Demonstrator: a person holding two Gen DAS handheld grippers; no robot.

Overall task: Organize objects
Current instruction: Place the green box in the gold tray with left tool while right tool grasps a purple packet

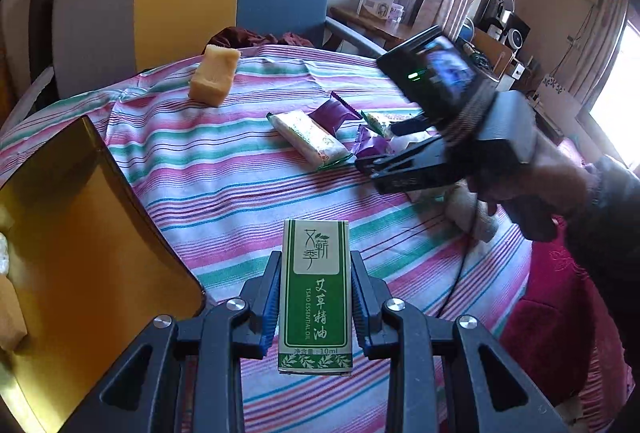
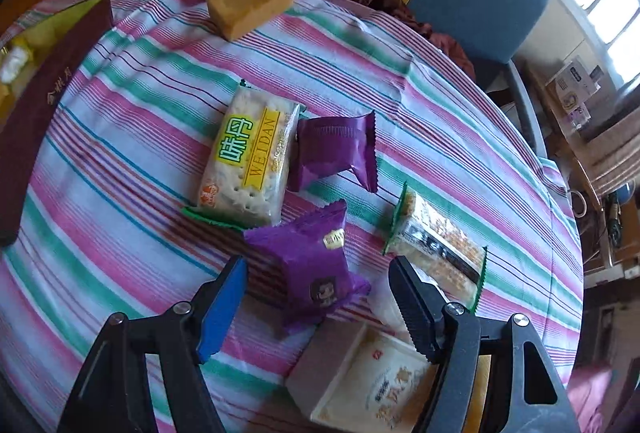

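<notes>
My left gripper (image 1: pixel 315 265) is shut on a green and white essential-oil box (image 1: pixel 315 297) and holds it above the striped cloth, beside the open gold-lined box (image 1: pixel 80 233). My right gripper (image 2: pixel 318 273) is open, its fingers either side of a purple snack packet (image 2: pixel 308 265); it also shows in the left wrist view (image 1: pixel 384 169) over the snack pile. On the cloth lie a Weidan cracker pack (image 2: pixel 248 161), a second purple packet (image 2: pixel 336 149), a clear nut-bar pack (image 2: pixel 436 245) and a yellow sponge block (image 2: pixel 252 5).
The round table has a striped cloth (image 2: pixel 120 137). The dark red box wall (image 2: pixel 52 89) stands at the left. A white carton (image 2: pixel 360 377) lies under my right gripper. A colour-block chair (image 1: pixel 180 5) stands behind the table. A red cushion (image 1: pixel 560 313) is at the right.
</notes>
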